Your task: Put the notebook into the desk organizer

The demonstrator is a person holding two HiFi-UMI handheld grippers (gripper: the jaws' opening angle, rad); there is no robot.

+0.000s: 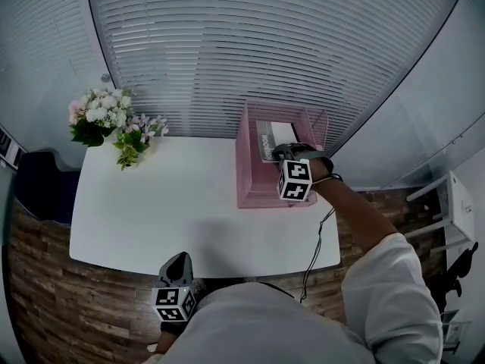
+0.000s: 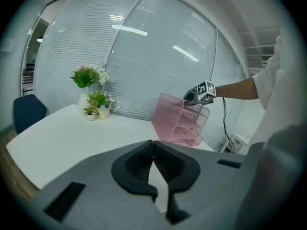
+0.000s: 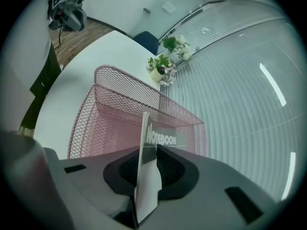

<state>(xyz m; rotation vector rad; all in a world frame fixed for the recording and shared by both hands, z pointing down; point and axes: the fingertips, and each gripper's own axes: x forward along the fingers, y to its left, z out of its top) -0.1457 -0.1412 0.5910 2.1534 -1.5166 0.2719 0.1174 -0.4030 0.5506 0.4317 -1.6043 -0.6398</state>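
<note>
The thin grey notebook point(image 3: 160, 139) stands on edge inside the pink wire-mesh desk organizer point(image 3: 120, 95) on the white desk point(image 1: 174, 203). The right gripper's point(image 3: 146, 152) fingers sit narrowly apart around its near edge, while the left gripper's point(image 2: 153, 150) meet, empty. The notebook looks light, slick and apt to tip, so that edge seems the best hold

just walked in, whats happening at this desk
A person works with a gripper in each hand. The right gripper reaches into the top of the pink organizer at the far right of the table. The notebook stands between its jaws, which look slightly apart. The left gripper is shut and empty at the near table edge. The notebook is in the organizer, but not clearly let go.
</note>
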